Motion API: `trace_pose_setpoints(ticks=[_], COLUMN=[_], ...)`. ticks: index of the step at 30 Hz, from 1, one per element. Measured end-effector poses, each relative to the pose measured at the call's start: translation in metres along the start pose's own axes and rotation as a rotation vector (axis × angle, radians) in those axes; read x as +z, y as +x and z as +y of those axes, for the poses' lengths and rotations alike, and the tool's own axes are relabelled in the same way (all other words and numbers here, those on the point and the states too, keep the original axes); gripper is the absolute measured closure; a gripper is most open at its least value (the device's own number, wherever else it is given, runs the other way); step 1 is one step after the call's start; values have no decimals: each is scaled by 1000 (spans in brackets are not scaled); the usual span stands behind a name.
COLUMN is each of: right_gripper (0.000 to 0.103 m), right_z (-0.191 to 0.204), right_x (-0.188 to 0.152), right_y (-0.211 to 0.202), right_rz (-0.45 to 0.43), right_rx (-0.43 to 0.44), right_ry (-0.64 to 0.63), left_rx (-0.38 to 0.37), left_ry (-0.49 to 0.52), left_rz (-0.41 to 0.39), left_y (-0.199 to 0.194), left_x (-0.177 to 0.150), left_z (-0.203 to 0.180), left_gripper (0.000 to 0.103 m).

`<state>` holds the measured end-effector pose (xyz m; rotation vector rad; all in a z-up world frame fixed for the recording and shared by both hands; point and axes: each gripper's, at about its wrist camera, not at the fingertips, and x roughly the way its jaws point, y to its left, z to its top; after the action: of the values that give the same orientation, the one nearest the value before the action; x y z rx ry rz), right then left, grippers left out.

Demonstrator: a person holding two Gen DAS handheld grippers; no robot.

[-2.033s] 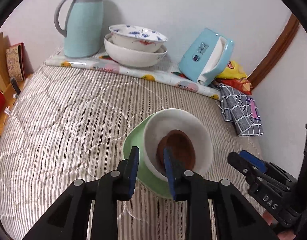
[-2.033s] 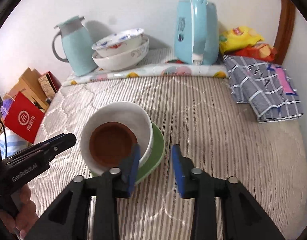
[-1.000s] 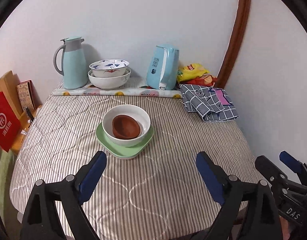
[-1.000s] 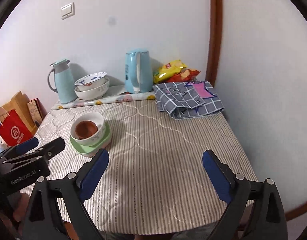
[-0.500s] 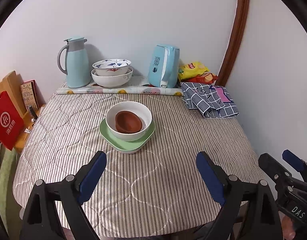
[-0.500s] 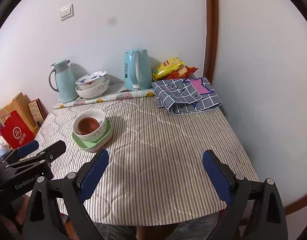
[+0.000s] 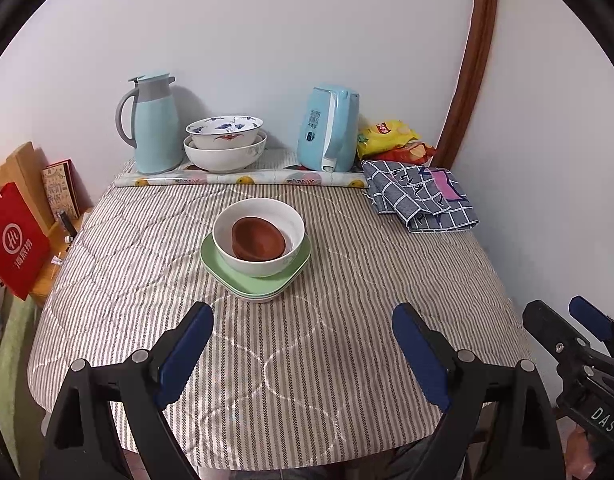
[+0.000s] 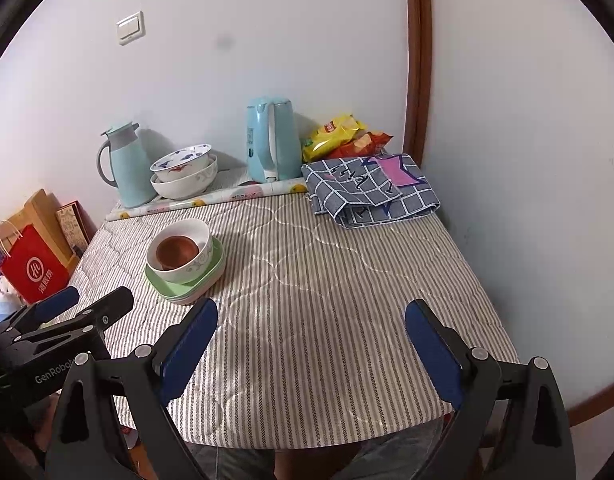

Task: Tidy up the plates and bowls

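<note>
A small brown bowl (image 7: 258, 237) sits inside a white bowl (image 7: 263, 266), which rests on stacked green plates (image 7: 223, 270) in the middle of the striped table. The same stack, brown bowl (image 8: 176, 251) in white bowl (image 8: 195, 268) on green plates (image 8: 177, 290), shows at left in the right wrist view. Two more nested bowls (image 7: 225, 142) stand at the back by the wall. My left gripper (image 7: 303, 316) hangs open over the near table edge, well short of the stack, with nothing between its fingers. My right gripper (image 8: 311, 314) is also open and empty, to the right of the stack.
A pale blue jug (image 7: 153, 122) and a blue kettle (image 7: 330, 133) stand at the back on a rolled patterned mat (image 7: 243, 178). Snack bags (image 7: 391, 136) and a folded checked cloth (image 7: 421, 196) lie at the back right. A red paper bag (image 7: 13, 240) stands left of the table.
Two seconds ago both grippers were close at the bowl stack with narrow jaws. They have since pulled back to the near table edge and opened wide; over the last half second little moved.
</note>
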<state>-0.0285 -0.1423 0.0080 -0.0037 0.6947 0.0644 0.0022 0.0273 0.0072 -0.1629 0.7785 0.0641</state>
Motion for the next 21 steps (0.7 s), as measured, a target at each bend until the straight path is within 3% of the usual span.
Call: trace_pose_setpoints(ticks=[21], right_gripper=[9], right_z=[-2], right_x=[0], right_y=[-1], right_rz=[-1], right_rx=[7], right_ry=[3], left_rx=[2], left_ry=[7], left_rz=[-9], left_y=[-5], left_x=[-1], left_z=[-6], left_gripper=[12])
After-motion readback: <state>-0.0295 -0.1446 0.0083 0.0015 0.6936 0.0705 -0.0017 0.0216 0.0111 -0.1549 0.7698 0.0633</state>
